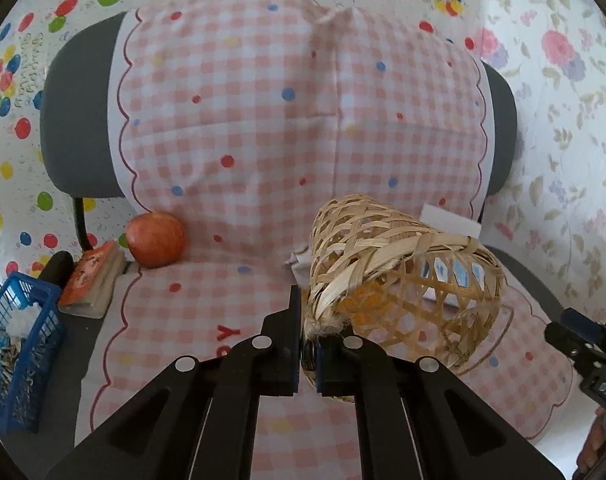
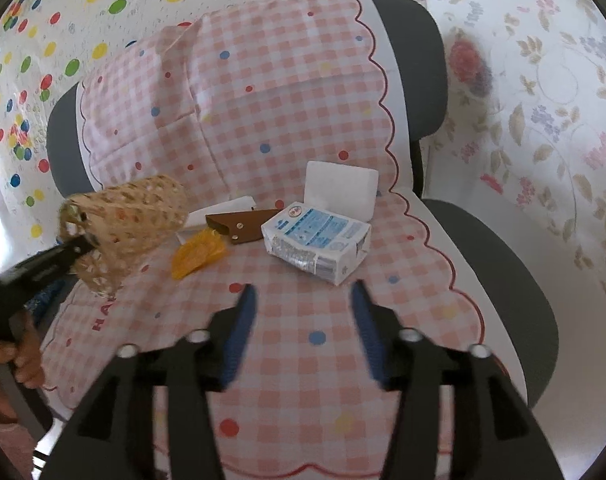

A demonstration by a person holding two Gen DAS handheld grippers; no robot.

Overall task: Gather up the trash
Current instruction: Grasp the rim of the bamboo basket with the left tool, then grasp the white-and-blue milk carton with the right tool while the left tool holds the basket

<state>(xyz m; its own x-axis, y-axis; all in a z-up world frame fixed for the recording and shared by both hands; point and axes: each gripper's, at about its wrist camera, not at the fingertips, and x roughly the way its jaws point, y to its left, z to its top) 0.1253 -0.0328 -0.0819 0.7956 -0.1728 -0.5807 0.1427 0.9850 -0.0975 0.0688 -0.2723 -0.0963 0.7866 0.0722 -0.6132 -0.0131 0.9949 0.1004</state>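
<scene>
1. resting across a grey chair (image 2: 503, 264), a pink checked cloth (image 2: 295, 92) carrying the trash: a crushed white-and-blue carton (image 2: 319, 240) mid-seat, a brown card scrap (image 2: 239, 226) and an orange wrapper (image 2: 197, 254) just beside it.
2. keeping the woven basket (image 1: 399, 276) low and steady, mouth turned toward the trash, likely as the collecting bin.
3. gripping the basket's rim, tilted on its side: left gripper (image 1: 308, 344), jaws closed tight, angled downward.
4. hovering short of the carton, pointing down at it: right gripper (image 2: 303, 300), jaws standing apart, empty.
5. centring the carton between the pads before closing, judging by its crumpled, slippery look.
</scene>
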